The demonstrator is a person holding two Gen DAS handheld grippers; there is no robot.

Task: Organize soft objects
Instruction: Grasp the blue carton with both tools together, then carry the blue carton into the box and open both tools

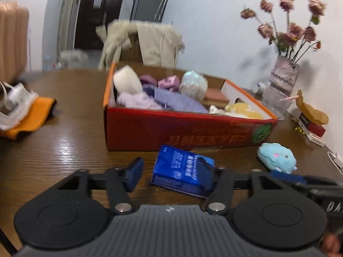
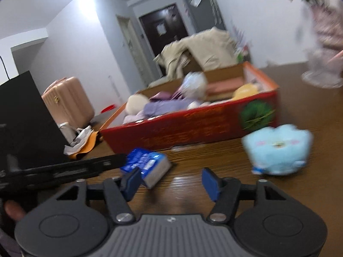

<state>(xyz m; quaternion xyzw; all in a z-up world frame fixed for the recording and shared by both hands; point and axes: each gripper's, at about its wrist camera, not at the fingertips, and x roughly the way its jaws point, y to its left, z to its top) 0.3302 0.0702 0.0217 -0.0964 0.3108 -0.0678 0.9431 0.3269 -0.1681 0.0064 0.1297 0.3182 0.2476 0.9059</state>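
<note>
A red cardboard box (image 1: 182,128) (image 2: 182,128) on the wooden table holds several soft things: purple and white fabrics, a wrapped roll, a yellow plush. In front of it lies a blue tissue pack (image 1: 178,167) (image 2: 145,160). My left gripper (image 1: 171,175) is open around the pack; the right finger overlaps its edge and the left finger stands apart from it. A light blue plush toy (image 1: 276,157) (image 2: 278,147) sits on the table to the right of the pack. My right gripper (image 2: 171,184) is open over bare table between pack and plush, holding nothing.
A vase of dried flowers (image 1: 283,77), a clear cup (image 1: 274,100) and a stack of small boxes (image 1: 313,126) stand at the right by the wall. An orange cloth with a white bag (image 1: 32,111) lies at the left. A coat-draped chair (image 1: 150,42) stands behind the box.
</note>
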